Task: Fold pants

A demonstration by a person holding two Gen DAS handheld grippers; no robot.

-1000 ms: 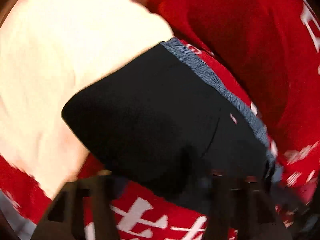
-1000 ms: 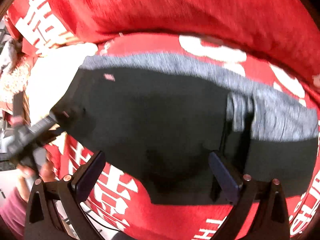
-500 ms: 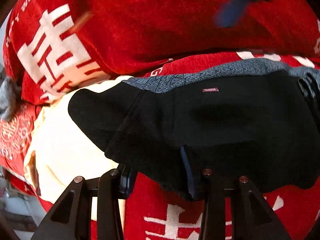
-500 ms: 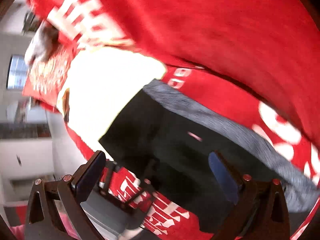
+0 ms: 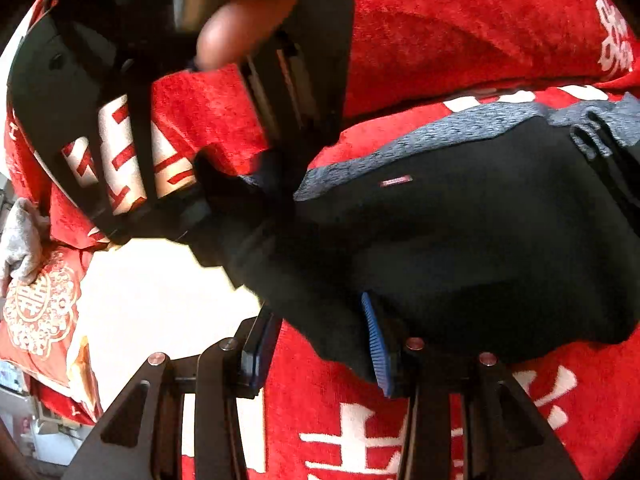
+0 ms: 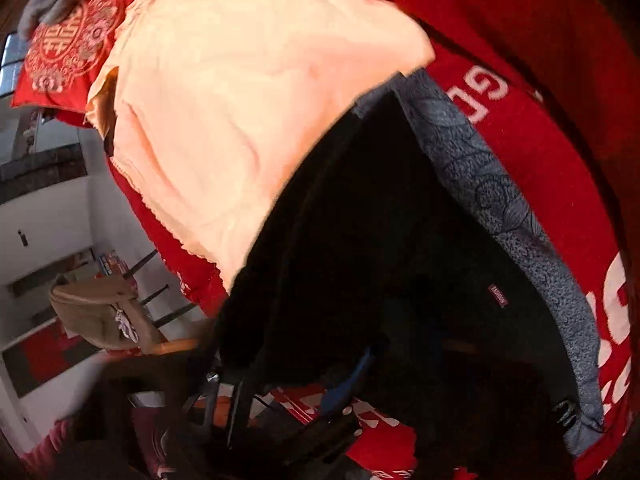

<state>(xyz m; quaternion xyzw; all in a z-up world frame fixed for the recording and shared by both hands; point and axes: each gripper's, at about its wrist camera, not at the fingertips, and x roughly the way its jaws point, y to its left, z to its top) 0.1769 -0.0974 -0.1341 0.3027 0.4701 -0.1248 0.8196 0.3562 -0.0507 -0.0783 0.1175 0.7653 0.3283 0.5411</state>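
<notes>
Black pants (image 5: pixel 460 240) with a grey patterned waistband (image 5: pixel 420 140) lie on a red blanket with white characters (image 5: pixel 460 420). My left gripper (image 5: pixel 320 344) is open, its blue pads either side of the pants' near edge. My right gripper (image 5: pixel 256 188) appears in the left wrist view, shut on the pants' far left corner. In the right wrist view the pants (image 6: pixel 380 240) fill the lower middle, with the waistband (image 6: pixel 500 208) to the right; my right fingers are hidden behind the fabric.
A pale peach cloth (image 6: pixel 248 92) lies beside the pants on the blanket. A red embroidered cushion (image 6: pixel 68 48) sits at the far left. A chair with a tan bag (image 6: pixel 96 312) stands beyond the bed edge.
My right gripper has come in over the pants' left corner and closed on it. The left gripper has held its place at the near edge.
</notes>
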